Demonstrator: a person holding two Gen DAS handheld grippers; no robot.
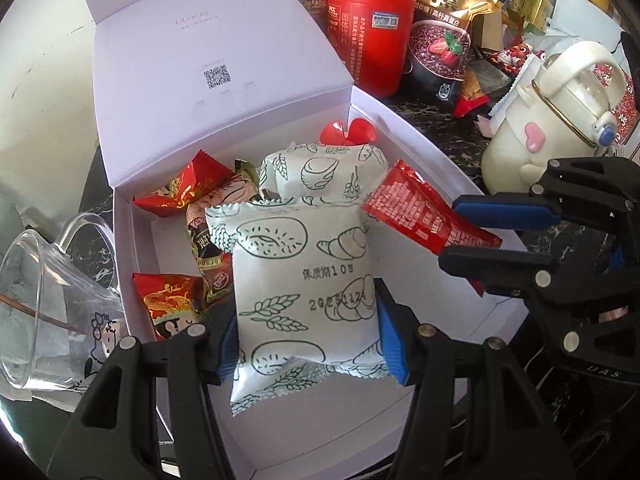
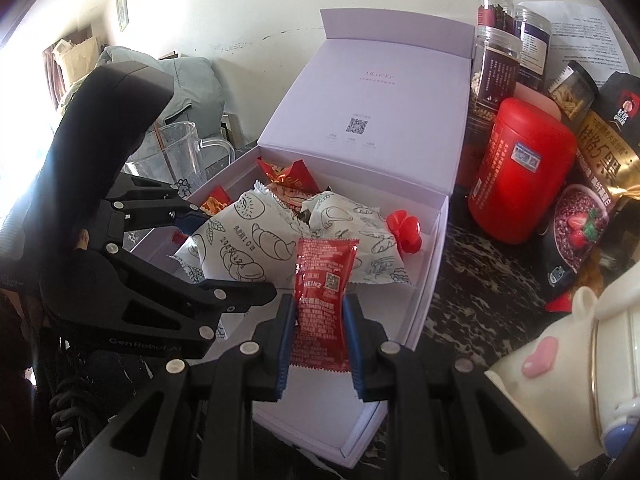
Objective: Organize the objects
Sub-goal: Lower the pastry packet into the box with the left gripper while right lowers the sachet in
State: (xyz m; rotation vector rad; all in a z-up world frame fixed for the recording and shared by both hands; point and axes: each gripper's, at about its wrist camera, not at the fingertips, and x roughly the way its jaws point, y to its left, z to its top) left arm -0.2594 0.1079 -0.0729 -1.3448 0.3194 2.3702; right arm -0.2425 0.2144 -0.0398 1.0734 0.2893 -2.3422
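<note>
Over the open white box point(image 1: 384, 128), the left gripper point(image 1: 308, 344) clamps a white bread packet point(image 1: 304, 292). At the box's right edge the right gripper point(image 1: 504, 232) pinches a red sachet point(image 1: 412, 212). Red snacks point(image 1: 172, 304) lie inside, left.

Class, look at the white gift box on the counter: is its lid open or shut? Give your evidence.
Open. The white box has its hinged lid standing up behind it, its printed inner face showing, and the snack packets inside are visible.
</note>
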